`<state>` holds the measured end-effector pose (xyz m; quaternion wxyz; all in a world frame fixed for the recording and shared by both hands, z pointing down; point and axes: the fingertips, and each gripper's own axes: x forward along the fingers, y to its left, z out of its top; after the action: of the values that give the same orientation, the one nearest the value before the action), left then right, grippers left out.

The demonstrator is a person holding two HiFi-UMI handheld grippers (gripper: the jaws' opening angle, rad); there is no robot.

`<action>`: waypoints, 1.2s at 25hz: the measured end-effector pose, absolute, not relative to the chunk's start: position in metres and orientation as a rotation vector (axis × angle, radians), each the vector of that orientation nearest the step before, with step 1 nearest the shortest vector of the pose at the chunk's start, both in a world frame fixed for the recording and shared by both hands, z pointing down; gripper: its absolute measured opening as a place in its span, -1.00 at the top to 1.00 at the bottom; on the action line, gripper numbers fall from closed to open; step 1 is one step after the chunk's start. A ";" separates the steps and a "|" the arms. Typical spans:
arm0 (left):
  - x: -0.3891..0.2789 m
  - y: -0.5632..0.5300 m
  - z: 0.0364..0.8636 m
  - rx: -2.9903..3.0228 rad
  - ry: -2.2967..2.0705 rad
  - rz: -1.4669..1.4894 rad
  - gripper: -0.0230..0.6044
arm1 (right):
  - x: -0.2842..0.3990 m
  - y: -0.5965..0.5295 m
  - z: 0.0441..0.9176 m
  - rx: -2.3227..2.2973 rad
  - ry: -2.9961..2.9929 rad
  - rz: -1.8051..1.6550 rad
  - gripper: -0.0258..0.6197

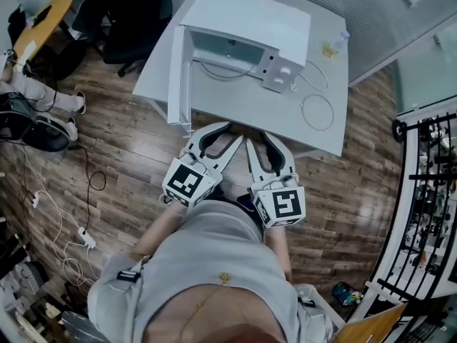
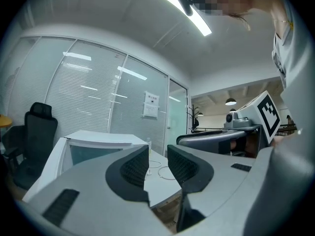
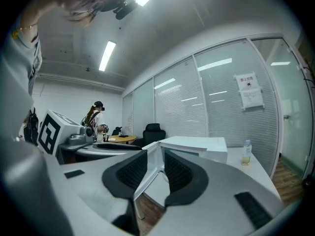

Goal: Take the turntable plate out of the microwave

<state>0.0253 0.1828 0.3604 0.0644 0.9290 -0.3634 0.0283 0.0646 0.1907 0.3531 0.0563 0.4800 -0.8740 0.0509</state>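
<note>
A white microwave (image 1: 246,38) stands on the white table (image 1: 235,109) with its door (image 1: 178,77) swung open to the left. A thin curved rim, which looks like the glass turntable plate (image 1: 223,71), shows at the mouth of the cavity. Both grippers hang short of the table's near edge, close to the person's body. My left gripper (image 1: 213,131) (image 2: 157,157) is open with a narrow gap and nothing between its pads. My right gripper (image 1: 267,137) (image 3: 153,165) is likewise open and empty. Both point toward the microwave (image 2: 96,145) (image 3: 197,146).
A small bottle (image 1: 335,45) (image 3: 246,154) stands at the table's far right. A white cable (image 1: 318,111) loops on the table right of the microwave. A black office chair (image 1: 132,20) sits behind the table at left. Cords lie on the wooden floor (image 1: 78,213).
</note>
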 end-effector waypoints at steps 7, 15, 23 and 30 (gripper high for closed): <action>0.013 0.164 0.368 2.799 -1.107 0.105 0.55 | 0.055 0.165 0.356 1.461 -2.660 0.158 0.55; 0.010 0.150 0.372 2.756 -1.158 0.103 0.55 | 0.047 0.143 0.361 1.385 -2.687 0.172 0.54; 0.030 0.105 0.368 2.692 -1.256 0.044 0.55 | 0.063 0.090 0.361 1.263 -2.736 0.170 0.54; 0.043 0.066 0.357 2.651 -1.358 0.022 0.55 | 0.075 0.048 0.344 1.151 -2.791 0.116 0.54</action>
<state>0.0431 0.0658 0.3569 0.0816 0.8870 -0.4545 0.0074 0.0754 0.0481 0.3445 0.0599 0.3804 -0.9221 0.0384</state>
